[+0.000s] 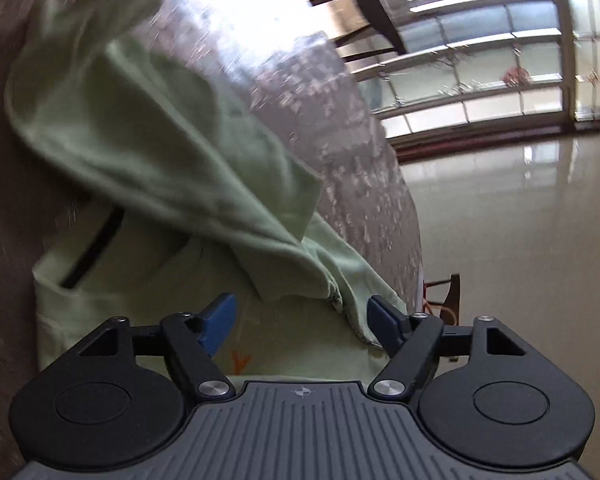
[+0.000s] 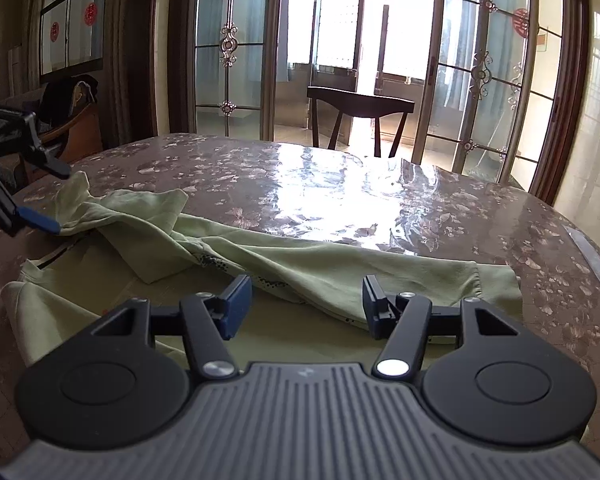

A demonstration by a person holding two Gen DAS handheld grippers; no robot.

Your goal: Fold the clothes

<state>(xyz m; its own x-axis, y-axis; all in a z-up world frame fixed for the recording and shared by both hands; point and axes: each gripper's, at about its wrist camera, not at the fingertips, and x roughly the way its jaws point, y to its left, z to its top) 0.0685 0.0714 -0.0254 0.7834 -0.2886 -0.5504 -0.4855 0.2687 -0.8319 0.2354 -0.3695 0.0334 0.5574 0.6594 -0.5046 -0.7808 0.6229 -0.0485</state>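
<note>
A pale green garment point(image 2: 300, 264) lies crumpled on the table, with a black-trimmed neckline point(image 2: 54, 258) at its near left end. A twisted fold runs diagonally across it, and dark print shows in the creases. My right gripper point(image 2: 305, 296) hovers open just above the near part of the cloth, holding nothing. My left gripper point(image 2: 60, 198) is at the far left edge, also open, its blue finger point(image 2: 40, 216) at the cloth's upper corner. In the tilted left wrist view, the garment point(image 1: 160, 152) stretches ahead of the left gripper point(image 1: 302, 314), and an orange letter point(image 1: 240, 362) shows below.
The round table point(image 2: 380, 184) has a glossy floral cover with strong glare. A dark wooden chair point(image 2: 360, 100) stands behind it before glass doors point(image 2: 480, 80). Shiny tiled floor point(image 1: 500, 220) and part of another chair point(image 1: 446, 296) lie beyond the table edge.
</note>
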